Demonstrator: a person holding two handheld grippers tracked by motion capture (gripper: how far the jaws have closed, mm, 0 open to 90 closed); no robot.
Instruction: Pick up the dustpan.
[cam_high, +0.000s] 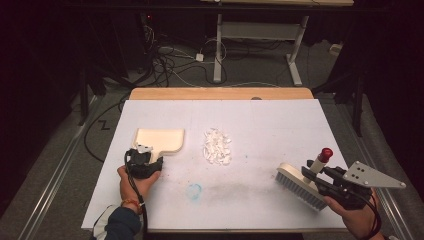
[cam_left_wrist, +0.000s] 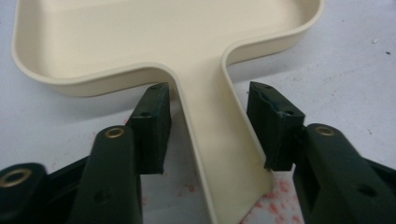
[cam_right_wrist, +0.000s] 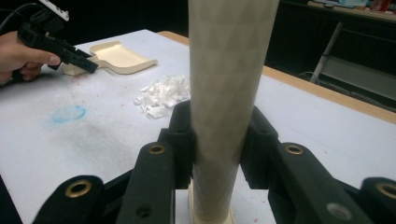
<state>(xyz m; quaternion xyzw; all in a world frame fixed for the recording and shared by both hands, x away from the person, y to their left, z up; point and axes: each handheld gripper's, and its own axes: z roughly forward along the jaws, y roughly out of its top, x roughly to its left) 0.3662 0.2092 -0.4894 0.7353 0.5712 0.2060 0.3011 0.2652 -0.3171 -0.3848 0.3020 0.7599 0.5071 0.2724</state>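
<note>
A lab-like recording room: dark curtained walls, loose floor cables (cam_high: 170, 62), and a white-covered table (cam_high: 280, 120).

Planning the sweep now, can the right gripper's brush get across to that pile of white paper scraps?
Probably yes. The right gripper, shut on the white bristle brush, has bare white tabletop between it and the pile of white paper scraps.

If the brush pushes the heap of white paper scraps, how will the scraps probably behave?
The paper scraps look thin and loose, so they would probably scatter rather than move together. Being crumpled and light, some may slip under the brush bristles.
</note>
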